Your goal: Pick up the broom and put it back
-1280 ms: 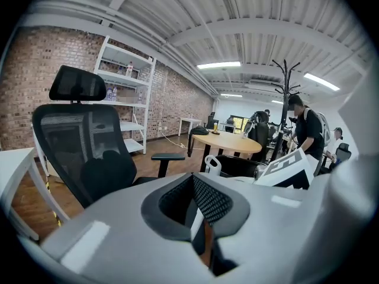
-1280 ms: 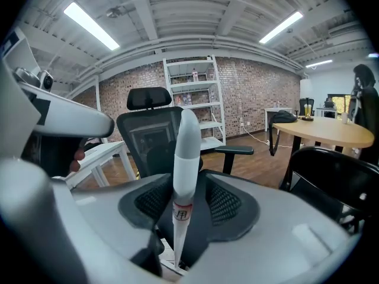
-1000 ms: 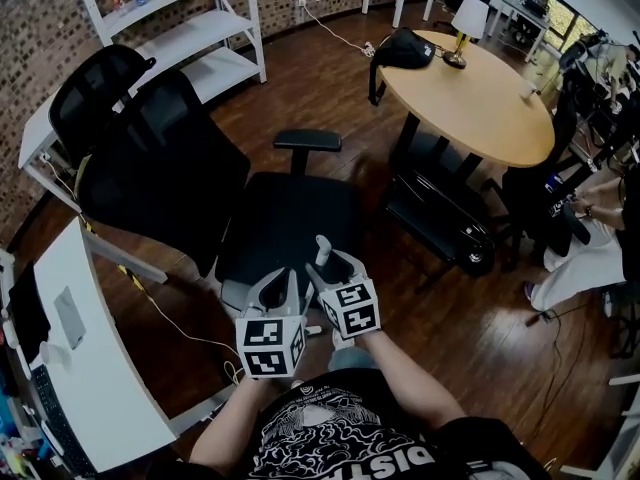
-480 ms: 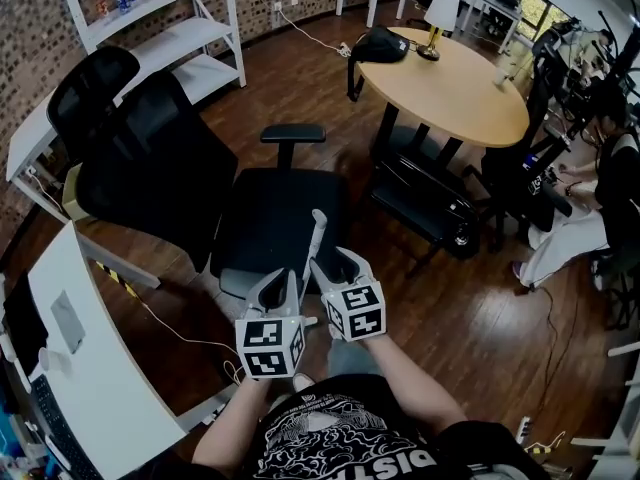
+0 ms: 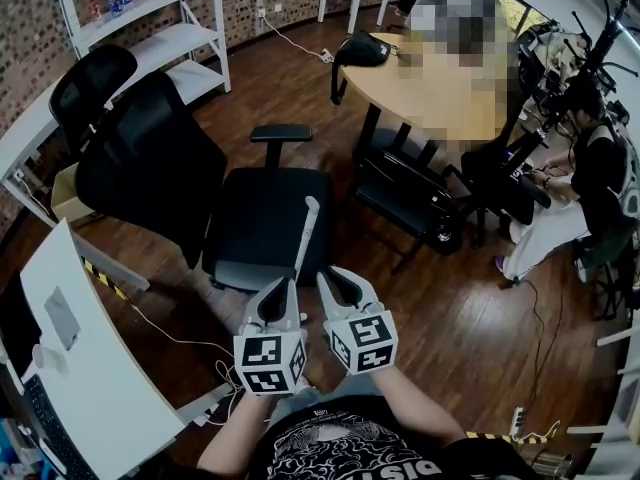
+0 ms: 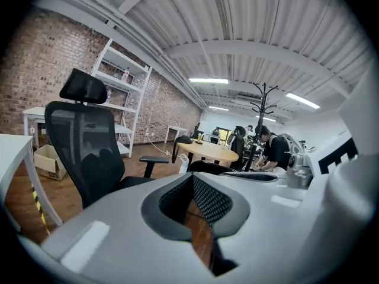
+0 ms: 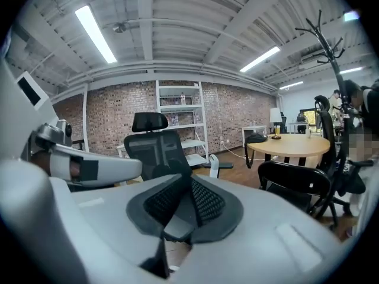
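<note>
The broom's white handle (image 5: pixel 309 230) stands up in front of the black office chair's seat (image 5: pixel 265 223). Its top also shows in the right gripper view (image 7: pixel 214 165) and the left gripper view (image 6: pixel 183 163). The broom head is hidden. My right gripper (image 5: pixel 325 276) sits at the foot of the visible handle. Its jaws are closing, and a grey bar, apparently the handle's lower part, lies pinched between the mesh pads (image 7: pixel 207 200). My left gripper (image 5: pixel 290 283) hangs just left of the handle, its tips together and nothing between them (image 6: pixel 192 179).
A high-backed office chair (image 5: pixel 150 168) stands at the left. Behind it are a white shelf unit (image 5: pixel 150 8) and a white desk (image 5: pixel 80 368). The round wooden table (image 5: pixel 400 78) and a low black chair (image 5: pixel 410 203) are at the right. A person (image 5: pixel 590 188) sits far right.
Both grippers have slid lower in the head view and sit closer together. More of the white handle shows above them. The right gripper's jaws have narrowed around it.
</note>
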A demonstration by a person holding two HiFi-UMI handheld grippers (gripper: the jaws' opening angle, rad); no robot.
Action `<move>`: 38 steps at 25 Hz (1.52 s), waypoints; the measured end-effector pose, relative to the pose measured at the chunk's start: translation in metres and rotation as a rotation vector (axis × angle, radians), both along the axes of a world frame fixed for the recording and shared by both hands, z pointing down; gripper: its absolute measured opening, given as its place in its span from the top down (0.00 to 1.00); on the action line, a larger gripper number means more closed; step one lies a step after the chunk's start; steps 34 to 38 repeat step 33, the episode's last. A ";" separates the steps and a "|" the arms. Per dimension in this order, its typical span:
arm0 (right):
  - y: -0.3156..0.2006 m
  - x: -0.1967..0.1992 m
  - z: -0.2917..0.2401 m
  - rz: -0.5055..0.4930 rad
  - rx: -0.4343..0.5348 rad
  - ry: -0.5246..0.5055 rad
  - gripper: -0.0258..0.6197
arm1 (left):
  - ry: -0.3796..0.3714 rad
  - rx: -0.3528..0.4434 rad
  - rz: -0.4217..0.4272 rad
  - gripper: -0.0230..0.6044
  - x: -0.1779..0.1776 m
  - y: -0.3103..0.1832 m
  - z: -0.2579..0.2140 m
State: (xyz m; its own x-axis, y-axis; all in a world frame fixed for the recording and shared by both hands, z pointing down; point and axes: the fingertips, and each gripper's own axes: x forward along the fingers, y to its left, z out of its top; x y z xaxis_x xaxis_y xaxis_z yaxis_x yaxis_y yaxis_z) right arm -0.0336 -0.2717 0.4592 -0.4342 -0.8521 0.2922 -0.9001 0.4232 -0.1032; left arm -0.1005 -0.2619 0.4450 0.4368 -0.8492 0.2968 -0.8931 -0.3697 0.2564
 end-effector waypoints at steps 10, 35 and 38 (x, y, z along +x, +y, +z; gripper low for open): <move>0.060 0.005 -0.032 -0.085 0.071 0.003 0.96 | -0.009 0.047 -0.001 0.95 0.028 0.043 -0.018; 0.174 0.056 -0.035 -0.162 0.072 -0.068 0.96 | -0.087 0.056 -0.070 0.95 0.079 0.165 -0.024; 0.174 0.056 -0.035 -0.162 0.072 -0.068 0.96 | -0.087 0.056 -0.070 0.95 0.079 0.165 -0.024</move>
